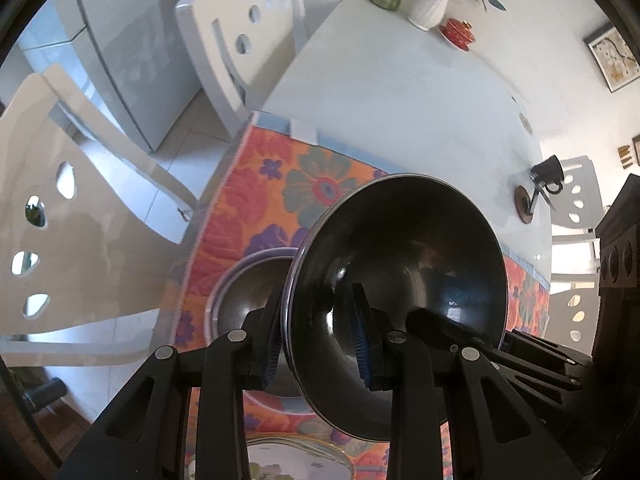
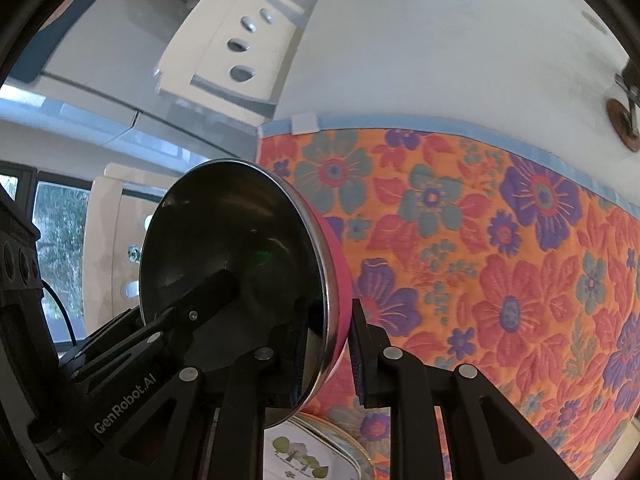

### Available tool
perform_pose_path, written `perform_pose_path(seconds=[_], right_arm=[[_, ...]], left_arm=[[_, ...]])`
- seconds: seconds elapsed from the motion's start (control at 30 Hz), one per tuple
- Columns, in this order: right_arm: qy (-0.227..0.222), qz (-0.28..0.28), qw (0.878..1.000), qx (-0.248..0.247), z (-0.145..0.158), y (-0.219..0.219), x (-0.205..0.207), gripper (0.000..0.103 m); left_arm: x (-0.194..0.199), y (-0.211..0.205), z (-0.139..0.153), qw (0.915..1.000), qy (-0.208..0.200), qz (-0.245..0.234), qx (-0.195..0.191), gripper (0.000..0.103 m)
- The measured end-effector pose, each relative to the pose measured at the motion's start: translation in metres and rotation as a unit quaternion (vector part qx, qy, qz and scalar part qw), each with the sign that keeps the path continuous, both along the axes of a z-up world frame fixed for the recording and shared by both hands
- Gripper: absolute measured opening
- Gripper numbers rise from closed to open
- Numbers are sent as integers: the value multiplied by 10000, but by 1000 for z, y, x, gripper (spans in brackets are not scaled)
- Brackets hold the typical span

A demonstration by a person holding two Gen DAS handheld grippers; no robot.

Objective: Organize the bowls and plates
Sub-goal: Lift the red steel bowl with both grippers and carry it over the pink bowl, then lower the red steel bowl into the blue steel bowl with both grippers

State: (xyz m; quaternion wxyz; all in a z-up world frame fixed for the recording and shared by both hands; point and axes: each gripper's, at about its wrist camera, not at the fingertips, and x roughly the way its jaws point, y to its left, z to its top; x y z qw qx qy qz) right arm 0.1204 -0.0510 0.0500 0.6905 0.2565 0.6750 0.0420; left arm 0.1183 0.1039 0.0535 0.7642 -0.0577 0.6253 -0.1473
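Both grippers clamp one bowl (image 1: 400, 264), tilted on edge above the floral mat (image 1: 256, 200). Left gripper (image 1: 318, 340) pinches the rim, one pad inside the dark interior, the other outside. Right gripper (image 2: 326, 356) is clenched on the opposite rim, one pad against the pink outer wall. Bowl (image 2: 236, 268) hangs clear of the mat (image 2: 480, 240). Second bowl (image 1: 248, 292) sits on the mat just behind and below the held one. Plate (image 1: 296, 460) with tree print lies at the near edge, same plate (image 2: 308, 456) under the right gripper. Table (image 1: 400, 92) beyond carries a vase (image 1: 430, 6).
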Motion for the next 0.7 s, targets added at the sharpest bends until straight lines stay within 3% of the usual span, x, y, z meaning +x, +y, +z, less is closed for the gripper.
perform_pose_path(seconds=[0.4,0.7], right_arm=[[231,282,9993,-43,-18,43,11,19],[420,357,9985,-44,-33,56,8,19]], left_arm=[[5,41,-24,9994,257,231,-88,27],[2,48,-40,9987,436,221,-127,27]])
